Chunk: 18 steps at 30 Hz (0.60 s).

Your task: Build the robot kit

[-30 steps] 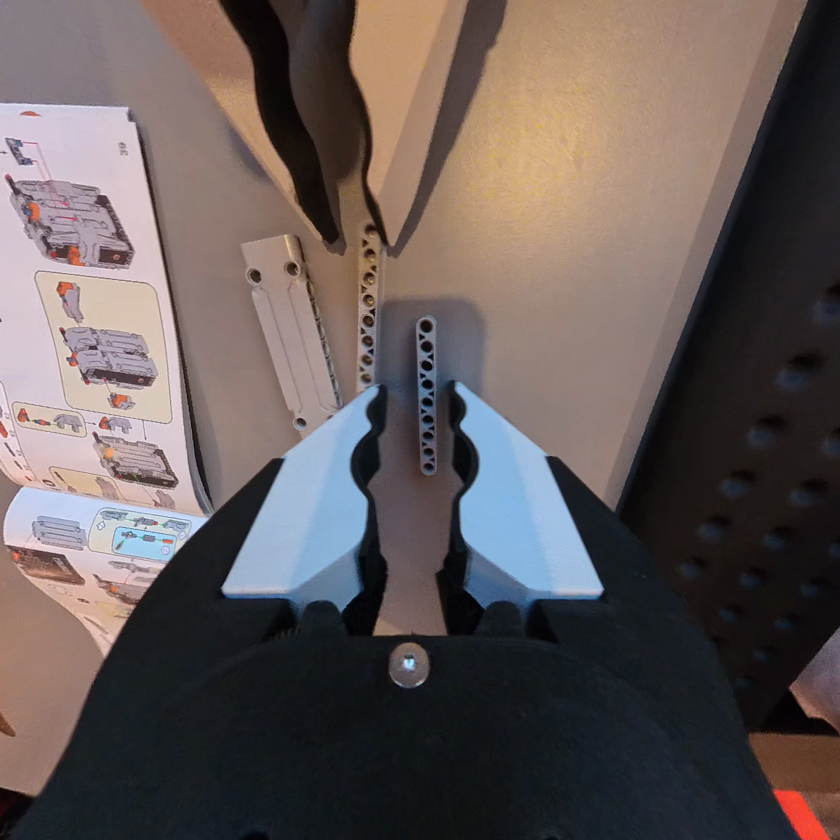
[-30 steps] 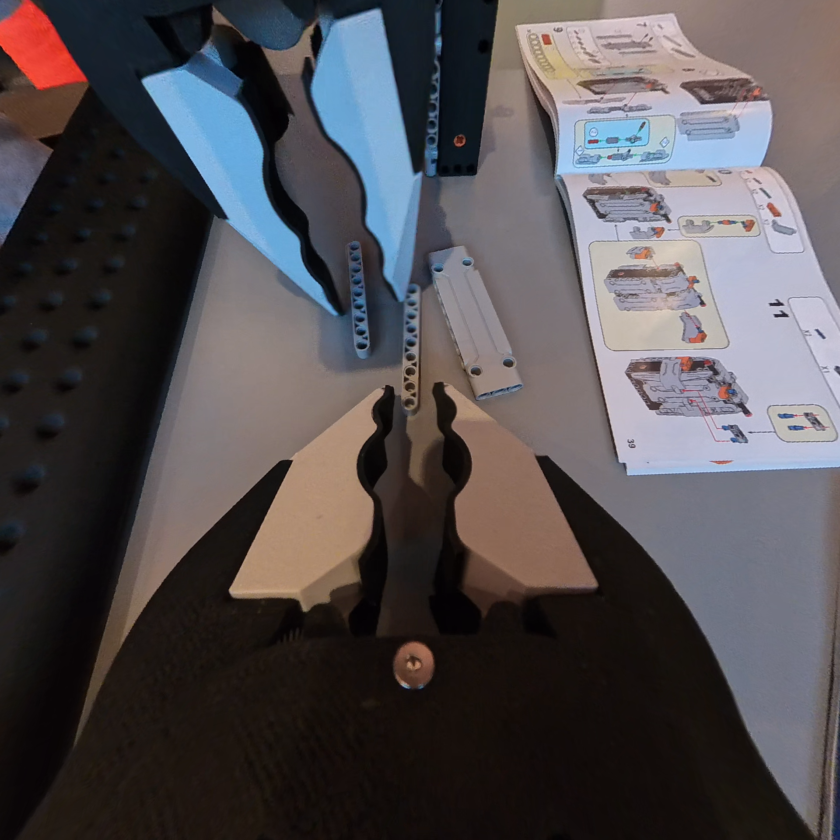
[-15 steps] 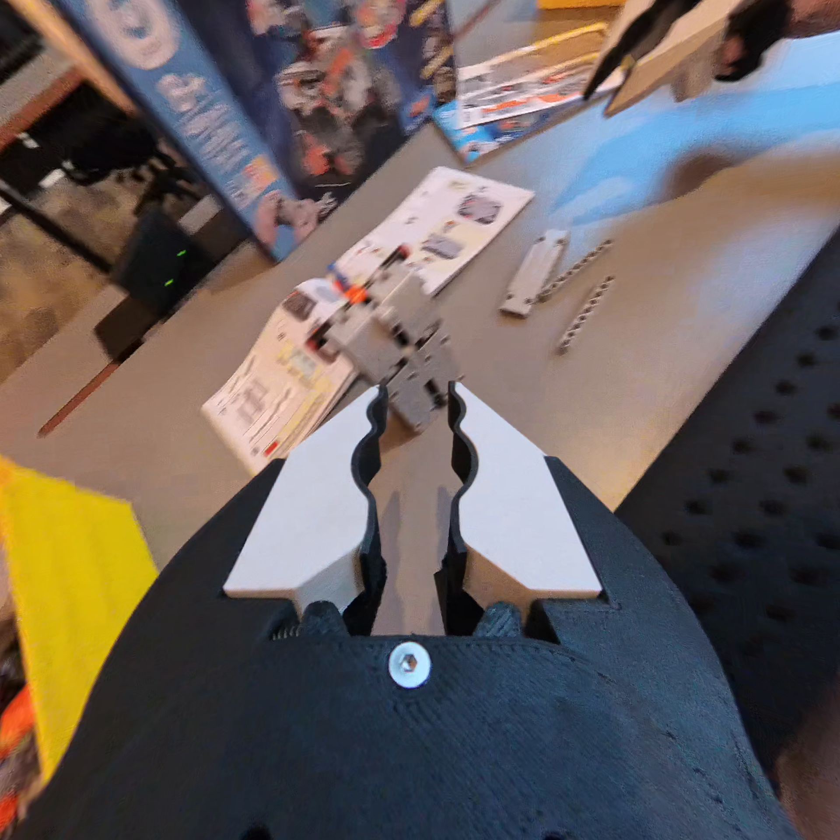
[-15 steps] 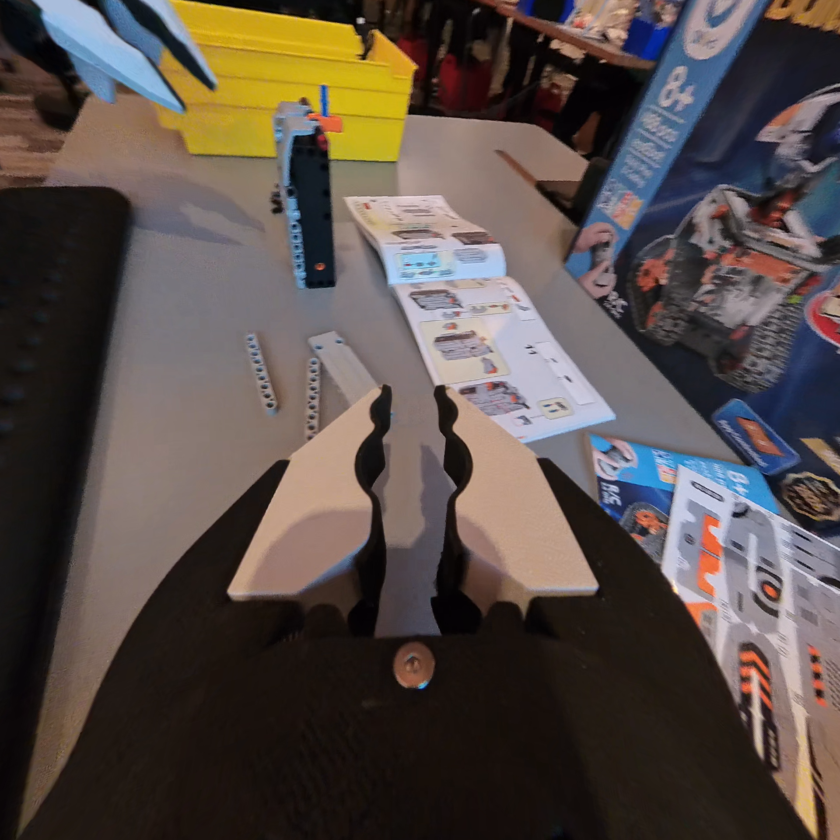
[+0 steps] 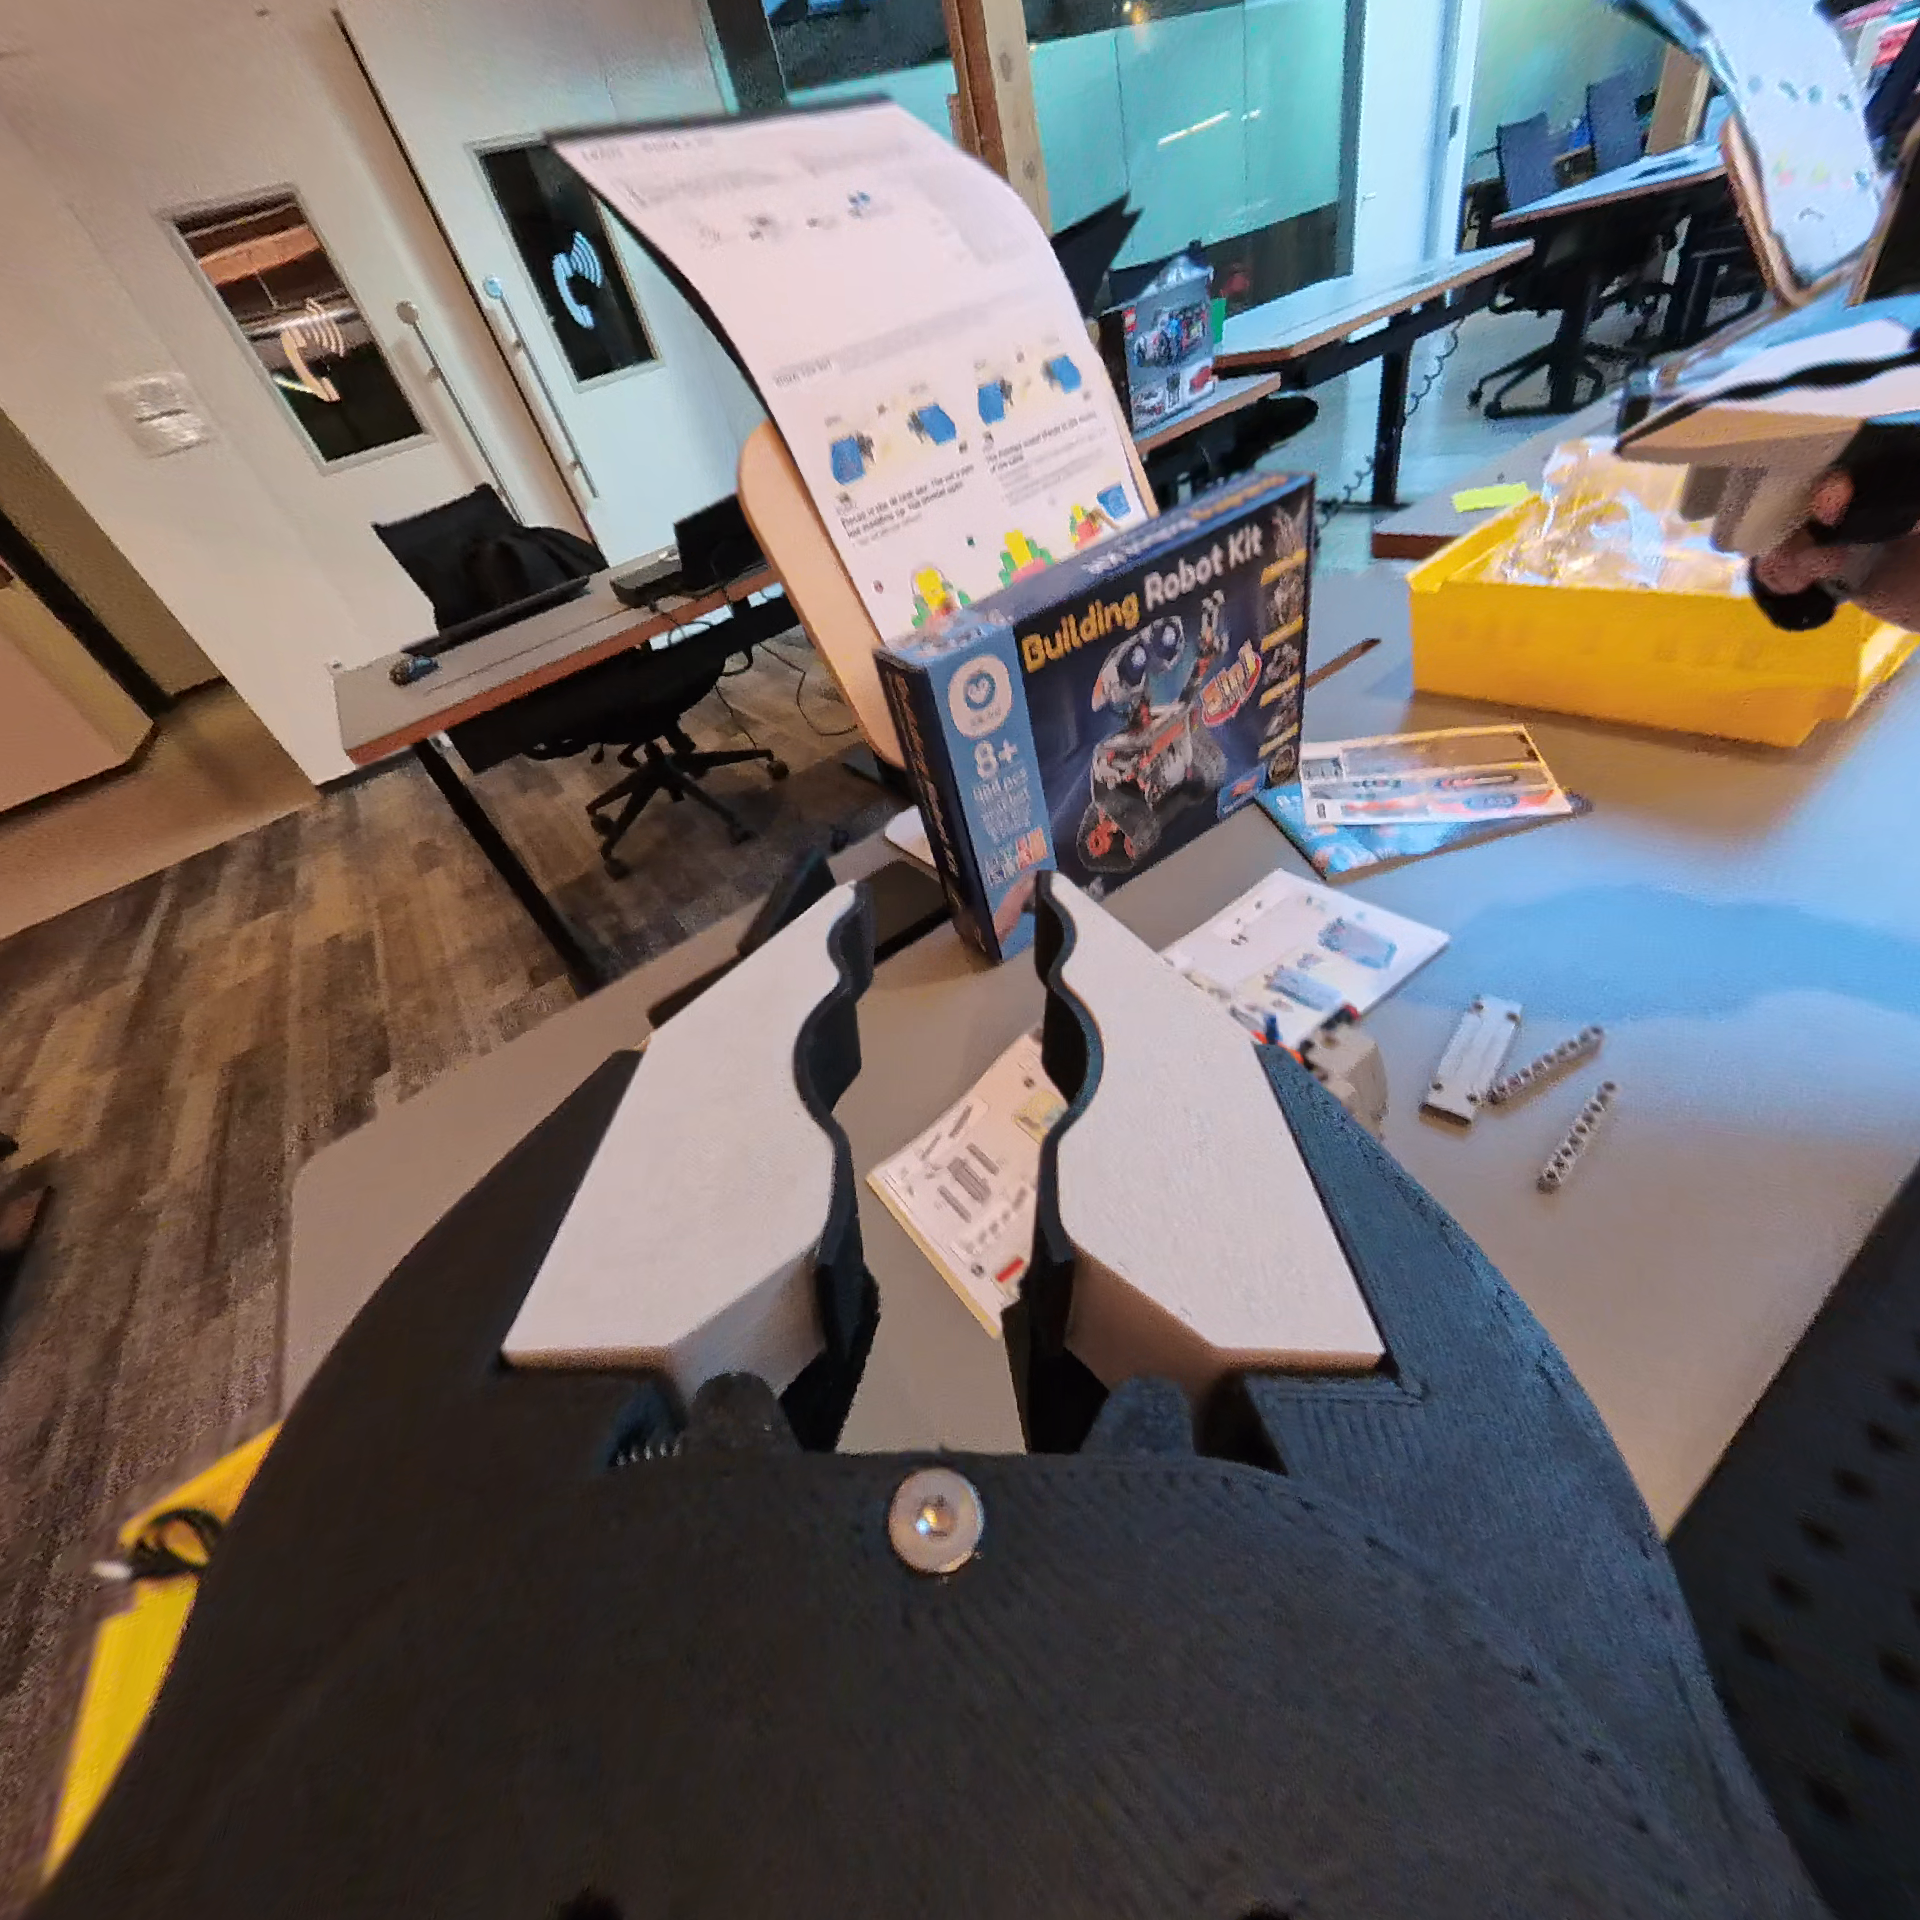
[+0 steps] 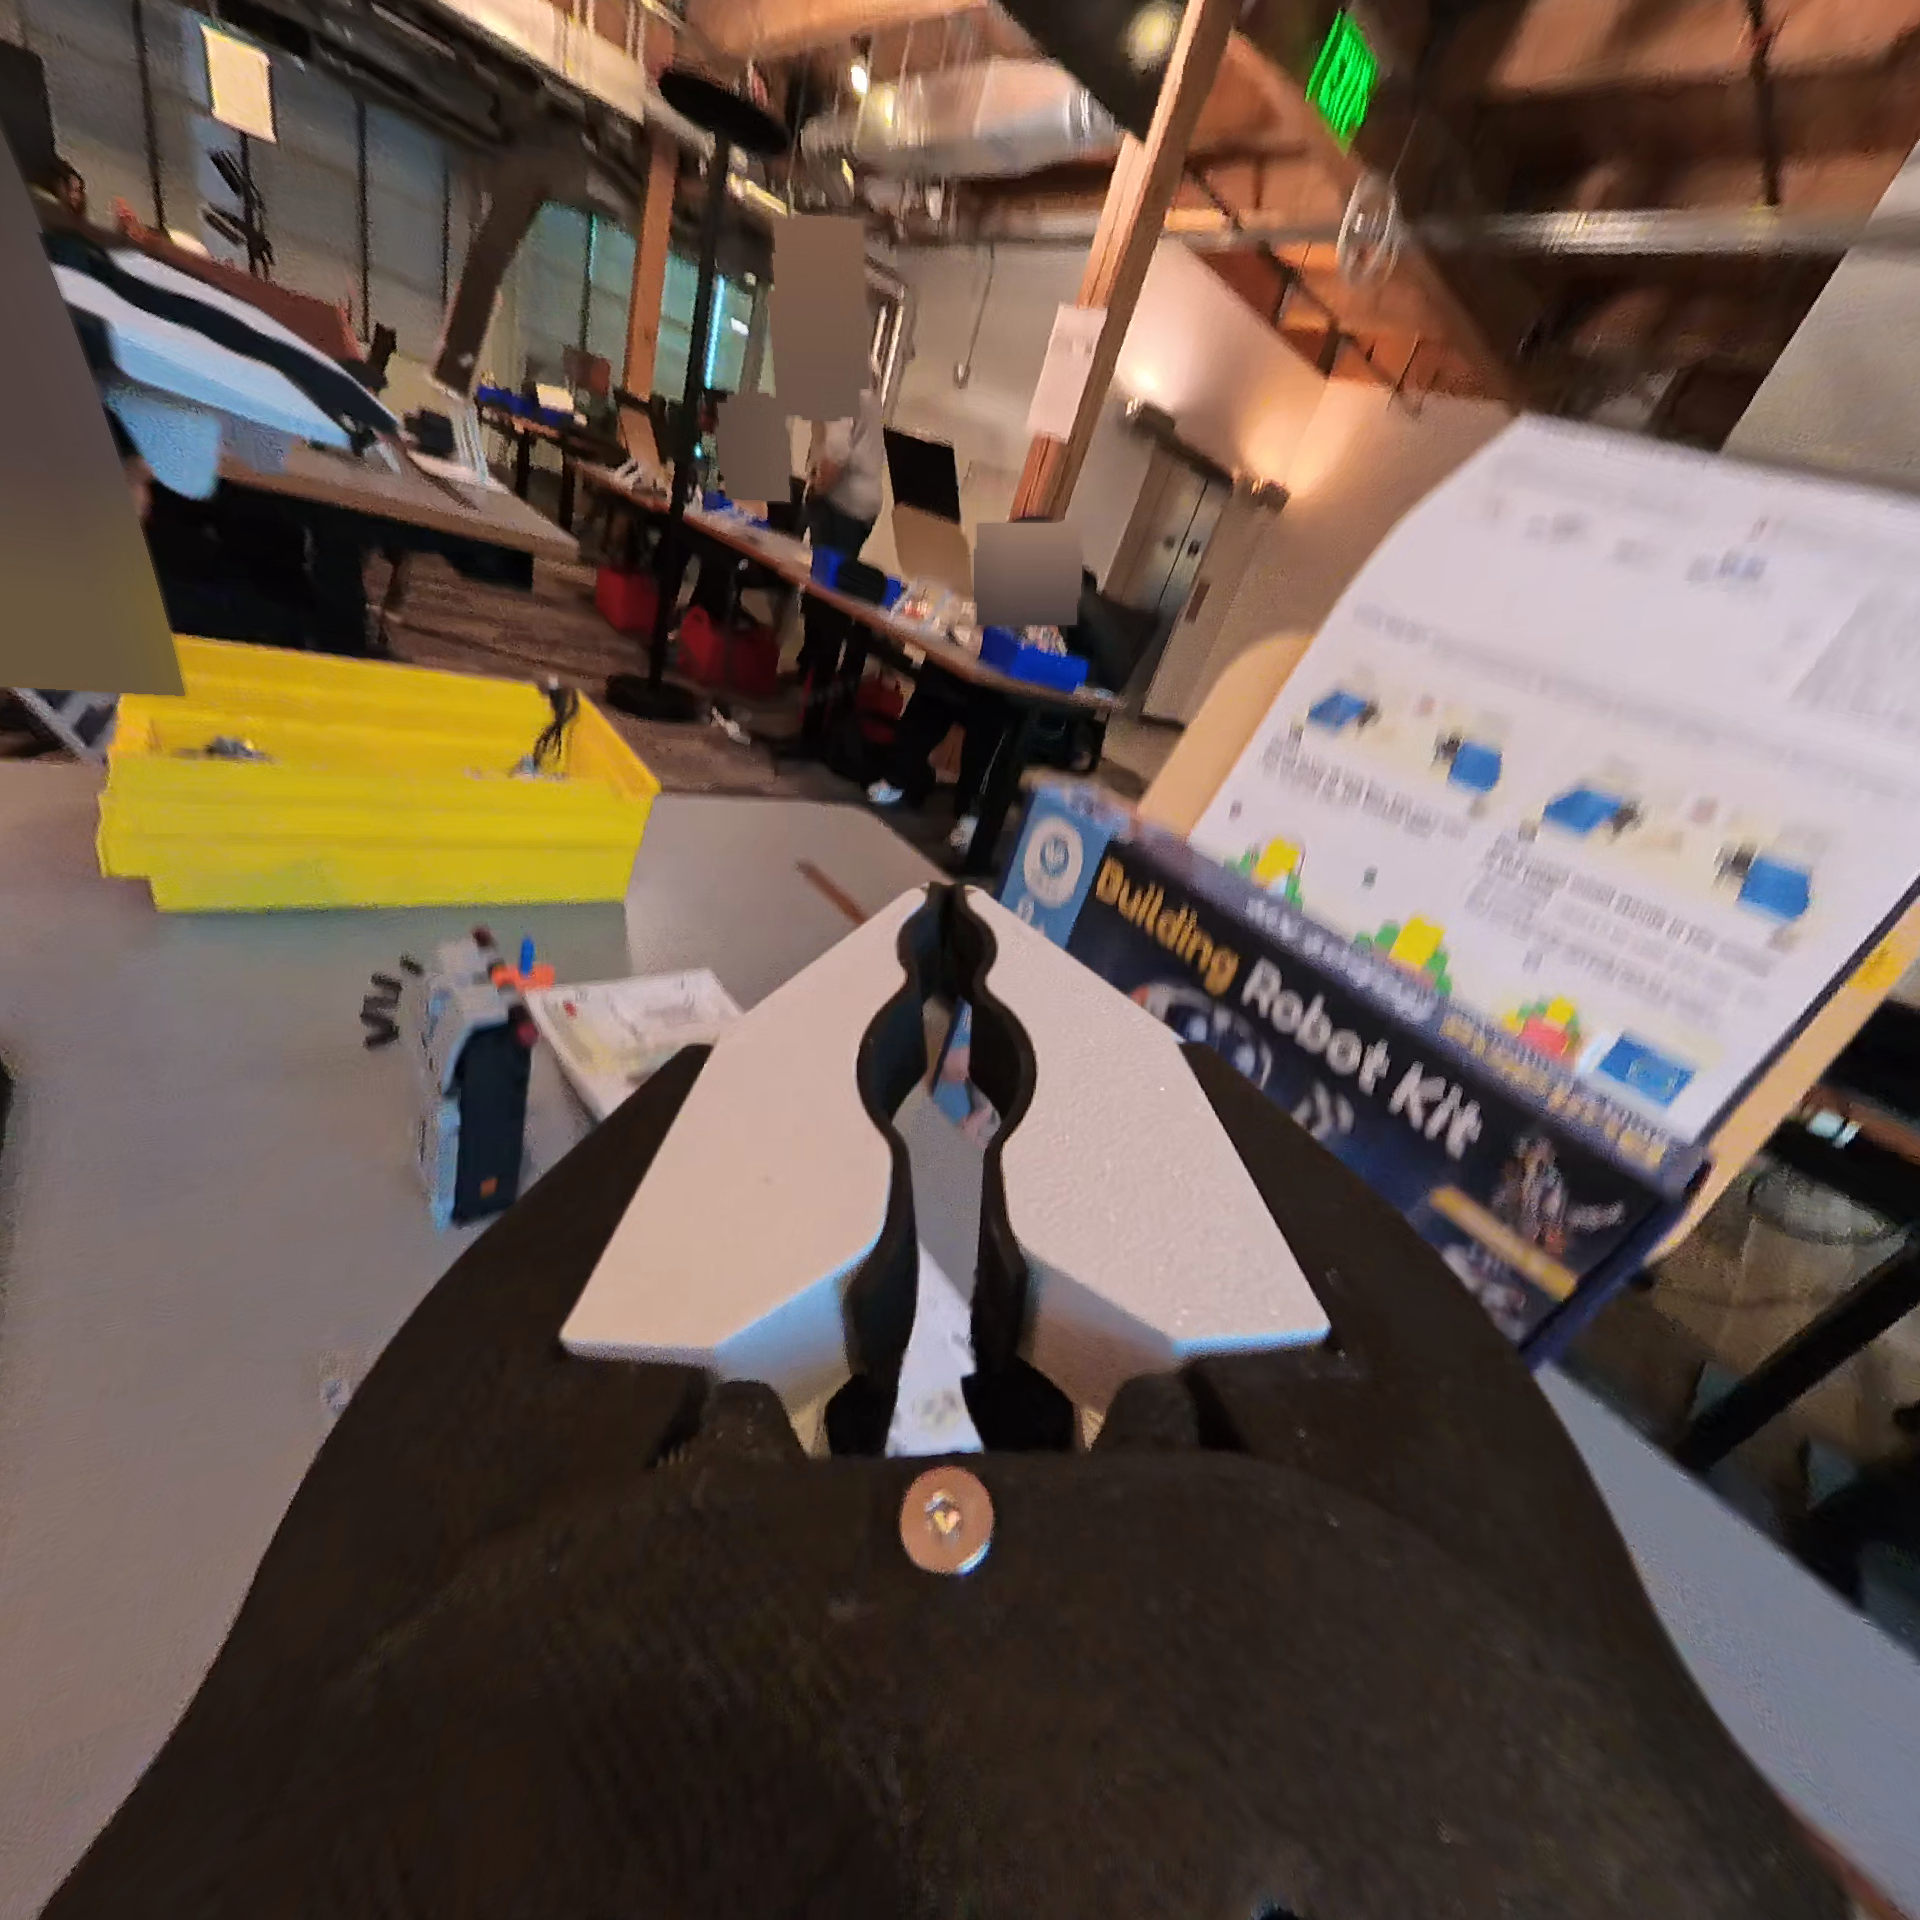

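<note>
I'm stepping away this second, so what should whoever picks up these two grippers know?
Left gripper: open, empty, raised over the open booklet.
Right gripper: shut, nothing between its fingers, raised, facing the kit box.
On the table: grey panel, first beam beside it, second beam apart, all loose, neither gripper touching them.
Built block stands by the booklet; yellow tray behind.

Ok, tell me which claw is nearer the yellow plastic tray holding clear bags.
Right. The right claw hangs raised just in front of the yellow plastic tray; the left claw sits across the grey table, well short.
</note>
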Each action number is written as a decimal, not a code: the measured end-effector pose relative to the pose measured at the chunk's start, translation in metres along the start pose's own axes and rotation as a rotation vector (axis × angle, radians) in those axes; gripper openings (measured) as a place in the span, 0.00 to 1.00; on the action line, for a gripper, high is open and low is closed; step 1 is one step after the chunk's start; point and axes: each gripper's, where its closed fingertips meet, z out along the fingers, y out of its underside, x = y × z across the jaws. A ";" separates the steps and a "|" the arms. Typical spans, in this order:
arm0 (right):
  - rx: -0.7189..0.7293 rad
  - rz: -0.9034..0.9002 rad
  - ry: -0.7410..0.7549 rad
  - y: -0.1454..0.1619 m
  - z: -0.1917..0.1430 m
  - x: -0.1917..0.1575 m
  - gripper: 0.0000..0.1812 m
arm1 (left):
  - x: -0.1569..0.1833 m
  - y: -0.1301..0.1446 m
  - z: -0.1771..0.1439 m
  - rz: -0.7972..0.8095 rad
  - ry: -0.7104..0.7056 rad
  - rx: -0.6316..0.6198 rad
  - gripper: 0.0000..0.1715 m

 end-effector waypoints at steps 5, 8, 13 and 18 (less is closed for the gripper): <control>0.004 -0.064 0.026 -0.064 0.023 -0.012 0.00 | -0.035 -0.026 -0.001 0.029 -0.034 -0.050 0.16; -0.128 -0.084 0.036 -0.064 0.039 -0.019 0.00 | -0.051 -0.015 -0.011 -0.020 -0.068 -0.113 0.15; -0.438 -0.066 0.000 -0.023 0.061 -0.035 0.00 | -0.086 0.023 -0.037 -0.083 -0.210 -0.259 0.14; -0.673 -0.088 -0.115 0.034 0.075 -0.057 0.02 | -0.099 0.056 -0.043 -0.106 -0.196 -0.392 0.14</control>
